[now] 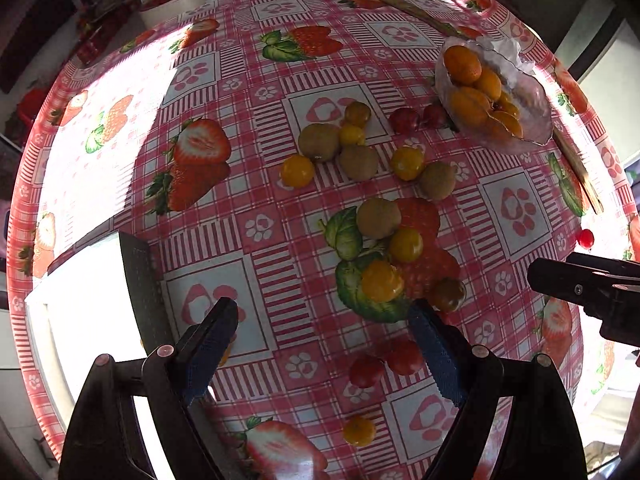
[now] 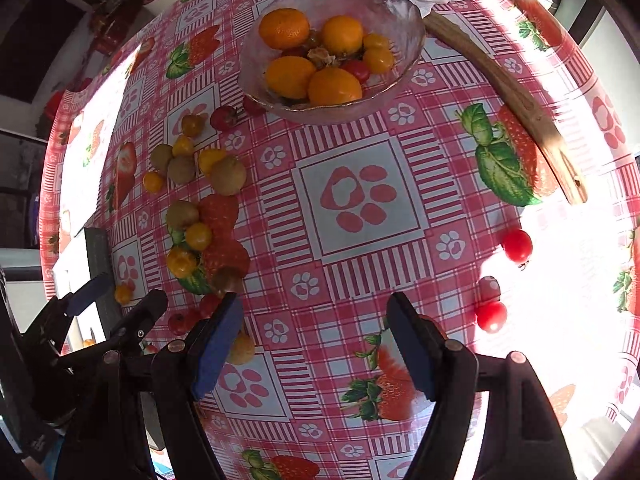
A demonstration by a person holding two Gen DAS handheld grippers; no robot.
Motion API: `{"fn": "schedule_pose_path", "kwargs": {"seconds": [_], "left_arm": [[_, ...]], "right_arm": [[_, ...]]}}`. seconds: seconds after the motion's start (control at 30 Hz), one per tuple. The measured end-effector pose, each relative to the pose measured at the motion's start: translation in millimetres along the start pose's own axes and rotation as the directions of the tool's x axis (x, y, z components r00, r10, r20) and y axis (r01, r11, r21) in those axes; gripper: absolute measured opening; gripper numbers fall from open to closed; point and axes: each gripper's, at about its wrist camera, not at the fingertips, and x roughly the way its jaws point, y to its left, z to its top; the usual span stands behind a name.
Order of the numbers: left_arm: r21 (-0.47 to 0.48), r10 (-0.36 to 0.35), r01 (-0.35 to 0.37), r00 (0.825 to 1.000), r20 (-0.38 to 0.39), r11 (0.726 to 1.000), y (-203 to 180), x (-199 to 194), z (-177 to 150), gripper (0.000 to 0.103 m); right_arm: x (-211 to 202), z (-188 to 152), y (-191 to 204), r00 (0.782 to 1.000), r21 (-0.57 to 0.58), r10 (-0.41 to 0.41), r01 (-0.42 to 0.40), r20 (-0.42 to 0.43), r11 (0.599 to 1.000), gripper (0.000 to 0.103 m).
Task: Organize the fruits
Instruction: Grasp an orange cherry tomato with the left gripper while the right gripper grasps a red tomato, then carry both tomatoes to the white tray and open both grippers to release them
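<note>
So we begin at the left, where a white box with a dark edge (image 1: 140, 288) sits on the table (image 1: 280, 80), partly washed out by glare. Our left gripper (image 1: 324, 320) hovers with its fingers (image 1: 212, 336) spread wide and nothing between them, pointed at the loose fruit: kiwis (image 1: 378, 218), yellow cherry tomatoes (image 1: 406, 245) and, closest to us, two red tomatoes (image 1: 366, 371). Further along, more kiwis and small tomatoes lie scattered in the middle of the table. Our right gripper (image 2: 316, 340) is likewise wide open and empty, above a bare stretch of checked cloth. Beyond it stands the glass bowl (image 2: 400, 12), already holding oranges (image 2: 285, 28) and a few small tomatoes. At the far right, two red cherry tomatoes (image 2: 517, 245) lie in bright sun, well apart from the rest.

We judge the sorting is partly done, between picks. Next, we would lower the left fingers around a nearby fruit and close gently, since tomatoes bruise and roll.
</note>
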Motion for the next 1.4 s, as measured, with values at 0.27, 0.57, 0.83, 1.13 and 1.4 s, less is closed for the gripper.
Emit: {"fn": "schedule_pose_path", "kwargs": {"seconds": [0.27, 0.57, 0.83, 1.13, 1.4], "left_arm": [[0.016, 0.0, 0.001, 0.999, -0.037, 1.0, -11.4, 19.9, 7.4, 0.075], [0.018, -0.005, 0.006, 0.999, -0.037, 1.0, -18.1, 27.2, 13.6, 0.061], [0.031, -0.063, 0.064, 0.998, -0.031, 0.997, -33.5, 24.3, 19.4, 0.026], [-0.053, -0.108, 0.108, 0.994, 0.01, 0.993, -8.0, -6.8, 13.7, 0.026], [-0.126, -0.094, 0.099, 0.994, 0.049, 0.987, 31.8, -35.3, -9.6, 0.026]], "right_arm": [[-15.9, 2.0, -45.2, 0.987, 0.042, -0.134, 0.131, 0.085, 0.991, 0.078], [-3.9, 7.1, -106.0, 0.979, 0.135, -0.193, 0.183, 0.06, 0.974, 0.071], [-3.3, 14.4, -91.4, 0.977, 0.088, -0.202, 0.196, 0.062, 0.977, 0.023], [-18.4, 4.4, -68.7, 0.994, 0.096, -0.091, 0.084, 0.068, 0.992, 0.023], [-26.2, 1.8, -9.0, 0.997, 0.016, -0.014, 0.013, 0.071, 1.0, 0.023]]}}
